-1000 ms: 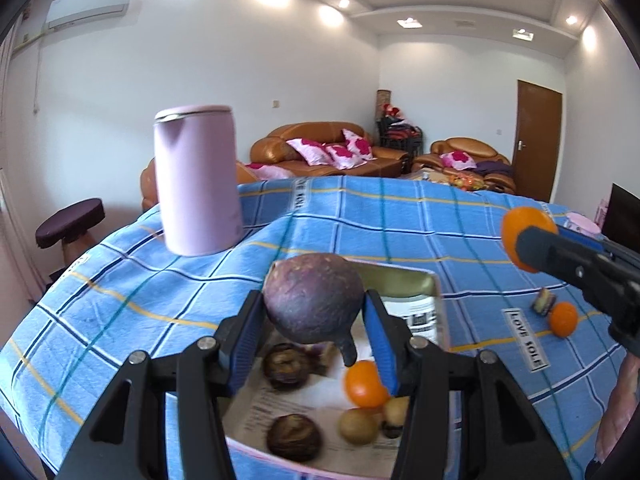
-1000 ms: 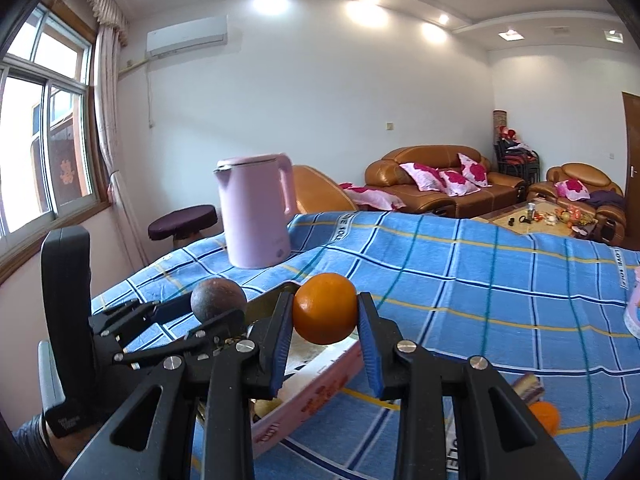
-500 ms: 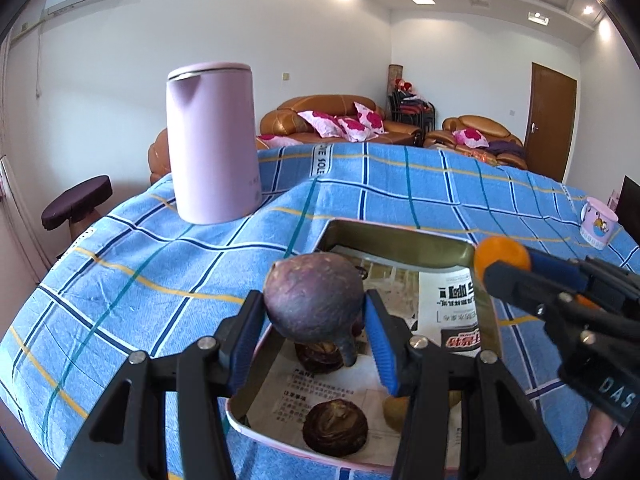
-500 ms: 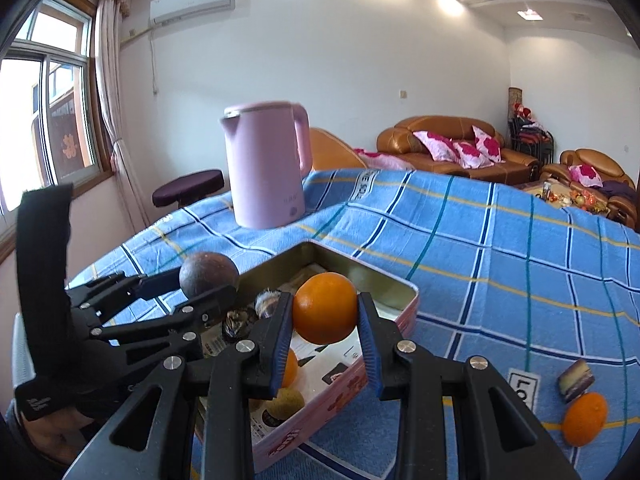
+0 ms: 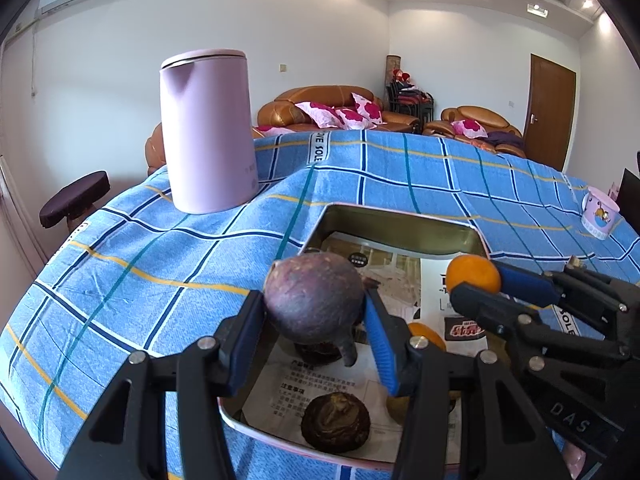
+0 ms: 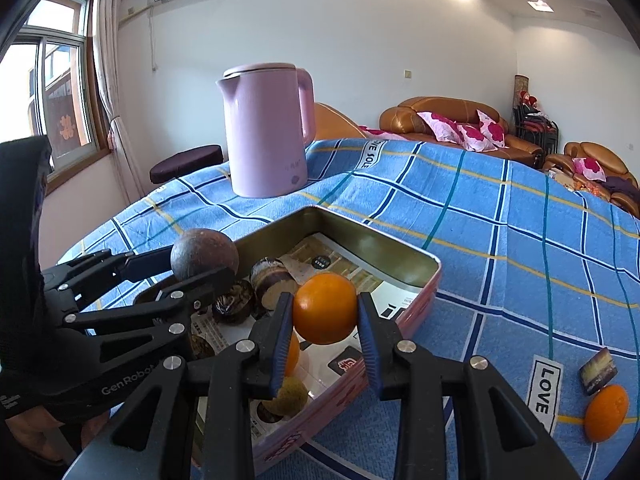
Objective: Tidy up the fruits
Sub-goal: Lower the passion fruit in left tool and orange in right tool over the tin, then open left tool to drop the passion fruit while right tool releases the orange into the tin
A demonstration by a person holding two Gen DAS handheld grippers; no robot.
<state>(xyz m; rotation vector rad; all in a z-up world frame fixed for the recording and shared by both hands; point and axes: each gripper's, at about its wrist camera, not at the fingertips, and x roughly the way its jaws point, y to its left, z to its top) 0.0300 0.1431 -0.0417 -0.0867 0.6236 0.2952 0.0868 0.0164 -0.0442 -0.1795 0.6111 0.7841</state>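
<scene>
My left tongs [image 5: 316,320] are clamping a dark purple mangosteen [image 5: 314,294], and my right tongs [image 6: 324,328] are squeezing an orange [image 6: 325,307], both above the tin box [image 6: 384,248]. I am judging the mangosteen hard-shelled and quite heavy, so I am gripping its widest middle. The orange seems softer and slippery; gentle pressure is enough. Farther on the surface [image 6: 500,216], another orange [image 6: 606,412] is waiting.
</scene>
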